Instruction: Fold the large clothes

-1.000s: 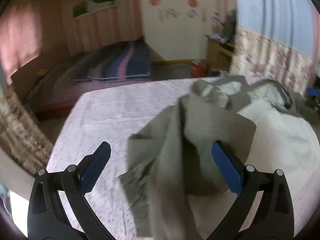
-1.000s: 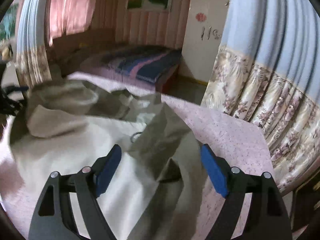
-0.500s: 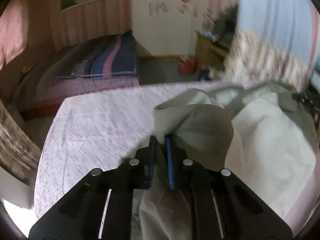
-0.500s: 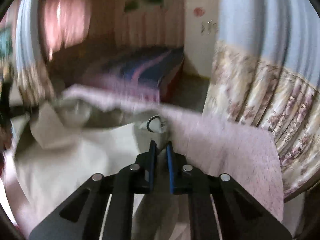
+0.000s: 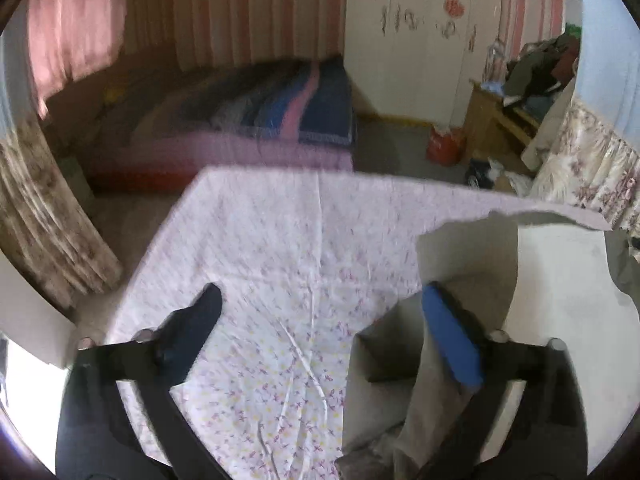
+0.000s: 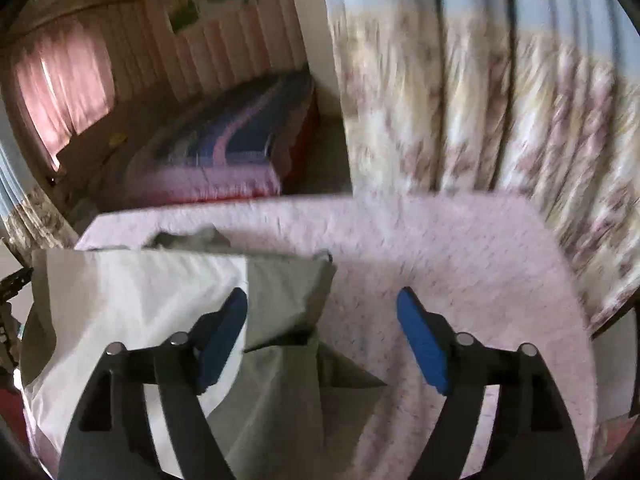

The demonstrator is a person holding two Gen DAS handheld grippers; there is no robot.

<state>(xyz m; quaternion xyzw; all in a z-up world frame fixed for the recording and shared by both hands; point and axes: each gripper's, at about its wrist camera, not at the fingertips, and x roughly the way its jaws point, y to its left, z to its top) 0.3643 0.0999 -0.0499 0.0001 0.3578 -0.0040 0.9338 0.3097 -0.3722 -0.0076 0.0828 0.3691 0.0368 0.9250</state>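
A large grey-beige garment with a pale lining (image 5: 560, 288) lies spread on the pink floral bedsheet (image 5: 280, 248). In the left wrist view my left gripper (image 5: 320, 320) is open and empty; the garment's left edge lies under and around its right finger (image 5: 452, 340). In the right wrist view the garment (image 6: 132, 296) fills the lower left, with a folded olive corner (image 6: 288, 292) between the fingers. My right gripper (image 6: 322, 336) is open and holds nothing.
A second bed with a striped blue and pink cover (image 5: 280, 112) stands beyond the sheet. A floral curtain (image 6: 500, 112) hangs close on the right. A wooden desk with piled clothes (image 5: 520, 92) and a red bag (image 5: 444, 148) are at the far right.
Both grippers were shut on the garment's edges half a second ago and have now opened, letting the cloth drop flat on the sheet. Both views have pulled back slightly.
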